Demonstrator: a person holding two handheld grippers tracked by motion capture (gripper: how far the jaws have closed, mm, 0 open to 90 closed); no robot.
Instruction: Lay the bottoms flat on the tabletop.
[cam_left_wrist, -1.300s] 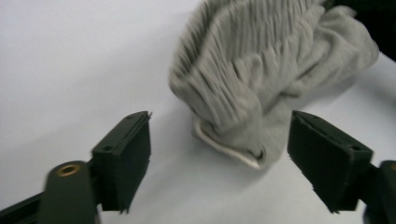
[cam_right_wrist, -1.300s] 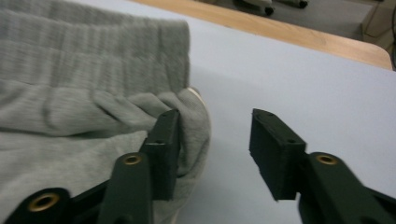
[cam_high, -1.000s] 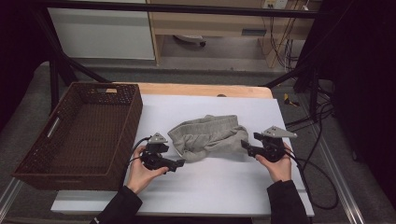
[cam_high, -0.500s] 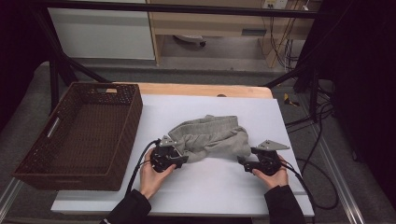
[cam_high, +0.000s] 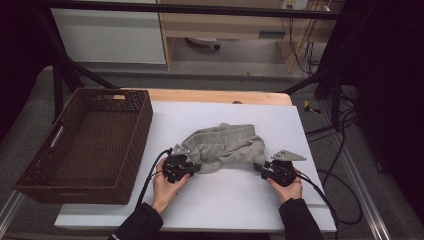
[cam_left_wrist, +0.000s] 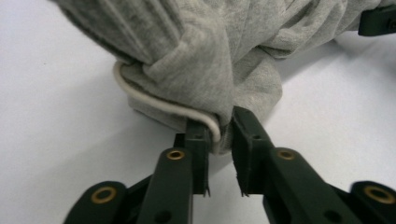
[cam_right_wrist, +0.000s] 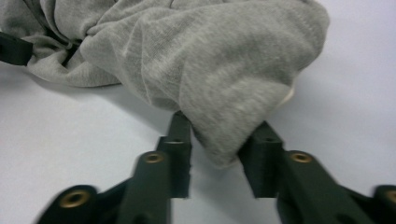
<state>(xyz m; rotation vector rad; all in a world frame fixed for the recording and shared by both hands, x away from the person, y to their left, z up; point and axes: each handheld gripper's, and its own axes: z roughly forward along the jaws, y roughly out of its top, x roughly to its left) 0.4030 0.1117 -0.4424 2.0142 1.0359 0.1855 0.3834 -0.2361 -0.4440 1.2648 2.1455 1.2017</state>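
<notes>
Pinching the grey garment (cam_left_wrist: 205, 51) hem, the left claw (cam_left_wrist: 219, 135) is holding firm while the right claw (cam_right_wrist: 219, 140), open around a fold, is needing to close squarely before lifting.

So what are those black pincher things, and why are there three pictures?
Those are two hand tools called grippers. A person sits at the table and holds one in each hand. Each has two black jaws that pinch, like tongs.

One picture comes from a camera high above the table. There you see the left gripper and the right gripper. The other two come from small cameras riding on the grippers, looking along their jaws.

On the white table lies a crumpled grey cloth, with a brown basket beside it. The left gripper's jaws are pinching one edge of the cloth, where a white cord runs. The right gripper's jaws stand on either side of another corner, wider apart, so I cannot tell if they grip it yet.
</notes>
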